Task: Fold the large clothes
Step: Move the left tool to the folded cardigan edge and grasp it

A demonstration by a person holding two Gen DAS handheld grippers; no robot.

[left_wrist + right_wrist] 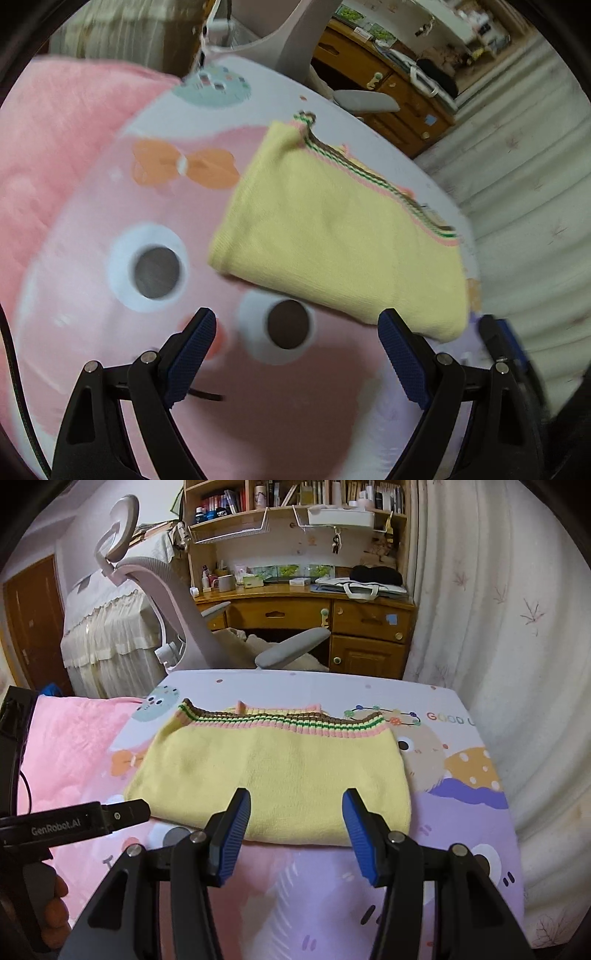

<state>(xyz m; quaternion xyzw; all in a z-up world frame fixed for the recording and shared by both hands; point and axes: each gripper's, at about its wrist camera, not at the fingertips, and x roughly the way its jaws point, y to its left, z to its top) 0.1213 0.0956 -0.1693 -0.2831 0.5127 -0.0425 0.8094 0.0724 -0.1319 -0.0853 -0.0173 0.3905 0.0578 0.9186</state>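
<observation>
Lying folded on a cartoon-print sheet, the yellow sweater faces a wooden desk, perhaps cluttered; left gripper and right gripper both gape empty.

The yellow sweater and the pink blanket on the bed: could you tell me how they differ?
The yellow sweater is knitted, with a striped ribbed hem; the pink blanket looks plush and plain. The sweater lies folded mid-bed; the blanket covers the bed's left side. Both rest on the cartoon sheet.
</observation>
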